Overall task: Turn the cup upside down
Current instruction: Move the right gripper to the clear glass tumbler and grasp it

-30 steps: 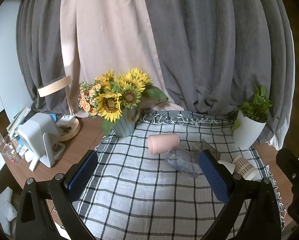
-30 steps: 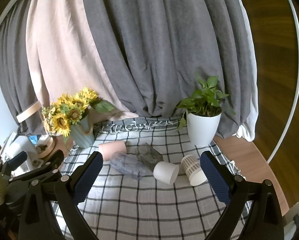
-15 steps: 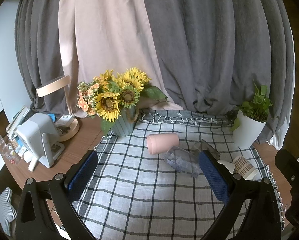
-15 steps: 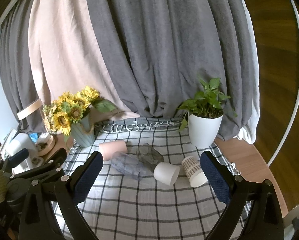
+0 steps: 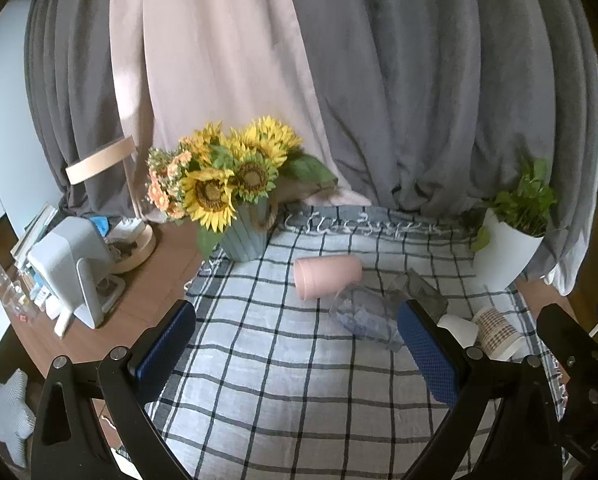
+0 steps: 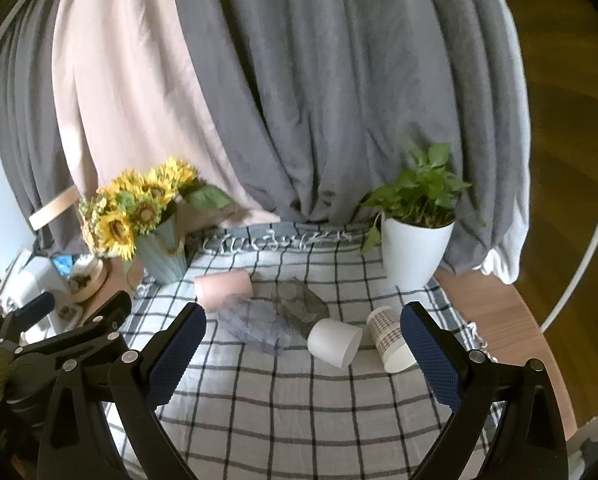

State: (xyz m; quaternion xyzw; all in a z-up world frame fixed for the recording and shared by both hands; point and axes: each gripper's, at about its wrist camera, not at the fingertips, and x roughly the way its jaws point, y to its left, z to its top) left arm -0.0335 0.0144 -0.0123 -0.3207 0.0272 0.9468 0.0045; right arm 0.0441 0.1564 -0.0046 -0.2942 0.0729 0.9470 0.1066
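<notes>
We held two pairs of tongs above a table covered with a checked cloth, the left tongs and the right tongs both spread wide and pinching nothing, apparently hovering while we chose a cup. Five cups lay on their sides in a loose cluster at the cloth's middle: a pink cup, a clear ribbed glass touching it, a dark grey glass, a white cup and a checked paper cup. Which one the task meant we could not tell. A sunflower vase and a potted plant stood at the cloth's far corners, well clear of our reach.
</notes>
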